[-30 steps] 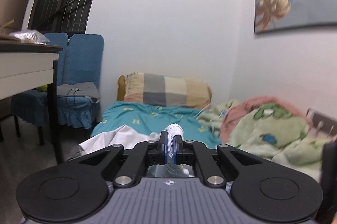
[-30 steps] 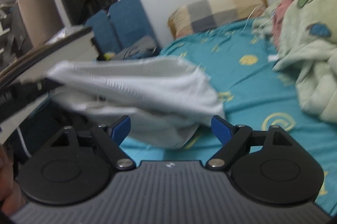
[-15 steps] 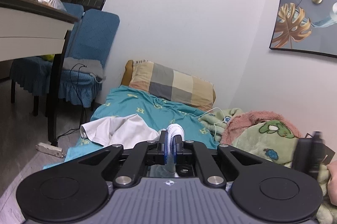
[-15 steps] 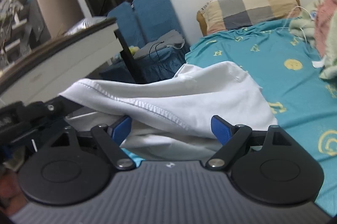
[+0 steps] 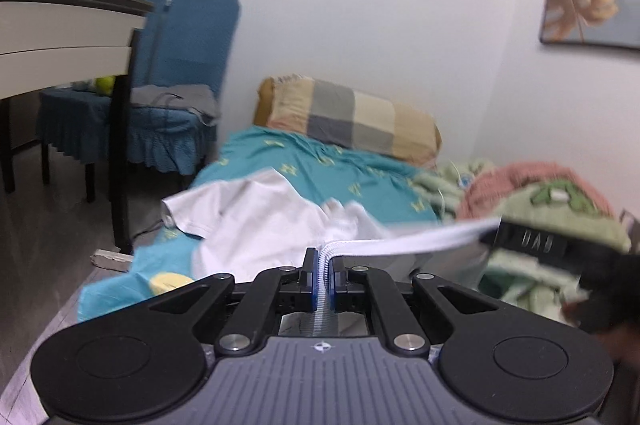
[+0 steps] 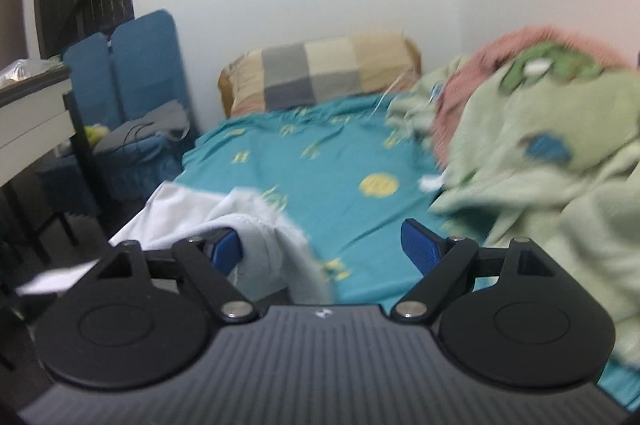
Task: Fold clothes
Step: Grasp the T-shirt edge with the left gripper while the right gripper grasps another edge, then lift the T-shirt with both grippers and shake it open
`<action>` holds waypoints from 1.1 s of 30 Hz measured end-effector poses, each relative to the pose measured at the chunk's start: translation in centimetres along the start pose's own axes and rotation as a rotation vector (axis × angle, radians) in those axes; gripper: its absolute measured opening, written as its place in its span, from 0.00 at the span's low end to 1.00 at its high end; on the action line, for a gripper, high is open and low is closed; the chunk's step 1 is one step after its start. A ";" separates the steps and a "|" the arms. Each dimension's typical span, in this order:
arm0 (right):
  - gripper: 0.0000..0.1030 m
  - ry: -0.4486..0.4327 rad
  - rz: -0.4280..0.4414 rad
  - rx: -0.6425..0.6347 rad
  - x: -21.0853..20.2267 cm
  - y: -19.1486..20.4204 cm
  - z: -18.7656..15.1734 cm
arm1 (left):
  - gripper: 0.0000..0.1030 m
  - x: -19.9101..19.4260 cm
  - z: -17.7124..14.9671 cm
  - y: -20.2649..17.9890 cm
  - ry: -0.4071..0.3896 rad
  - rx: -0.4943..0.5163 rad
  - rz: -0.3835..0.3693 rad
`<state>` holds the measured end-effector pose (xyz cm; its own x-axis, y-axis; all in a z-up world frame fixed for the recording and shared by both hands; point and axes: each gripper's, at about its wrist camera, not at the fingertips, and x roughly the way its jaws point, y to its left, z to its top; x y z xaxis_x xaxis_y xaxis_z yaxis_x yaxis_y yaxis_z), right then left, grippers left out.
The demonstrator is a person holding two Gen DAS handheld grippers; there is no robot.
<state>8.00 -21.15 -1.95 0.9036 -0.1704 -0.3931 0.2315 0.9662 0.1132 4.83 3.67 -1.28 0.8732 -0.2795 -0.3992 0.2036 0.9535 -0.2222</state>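
Note:
A white garment lies rumpled on the near corner of the teal bed sheet. My left gripper is shut on its ribbed hem, which stretches taut to the right toward the other gripper's black body. In the right wrist view, my right gripper stands open, low over the sheet. The white garment bunches over and beside its left finger; the pads press on nothing. Both views are motion-blurred.
A checked pillow lies at the head of the bed. A green and pink blanket is heaped along the right side. Blue chairs and a white desk stand left of the bed, above grey floor.
The left gripper has sunk toward the bed and the hem now runs out taut to the right. The right view swung right; the cloth that spanned its jaws now hangs by the left finger.

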 end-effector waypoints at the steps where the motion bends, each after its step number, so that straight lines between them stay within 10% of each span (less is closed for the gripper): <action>1: 0.82 0.009 -0.024 -0.031 0.1 -0.3 0.1 | 0.05 0.4 -0.4 -0.5 0.014 0.012 -0.006; 12: 0.82 0.392 -0.111 -0.043 7.4 -3.3 -4.9 | 0.05 -1.2 -0.1 -1.1 -0.107 -0.017 0.037; 20: 0.81 -0.115 -0.097 0.003 0.4 -2.5 -1.2 | 0.05 -1.2 0.6 0.9 -0.093 -0.096 0.084; 26: 0.78 0.055 -0.069 -0.035 4.0 -2.2 -3.1 | 0.05 -1.9 0.8 1.0 -0.126 -0.098 0.090; 33: 0.27 0.065 0.022 0.049 3.0 -1.6 -4.0 | 0.05 -1.9 0.7 0.4 -0.134 -0.069 0.092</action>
<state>8.89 -22.39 -6.97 0.8838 -0.1347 -0.4481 0.2304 0.9588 0.1662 3.58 4.62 -0.01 0.9389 -0.1691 -0.2997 0.0929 0.9632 -0.2523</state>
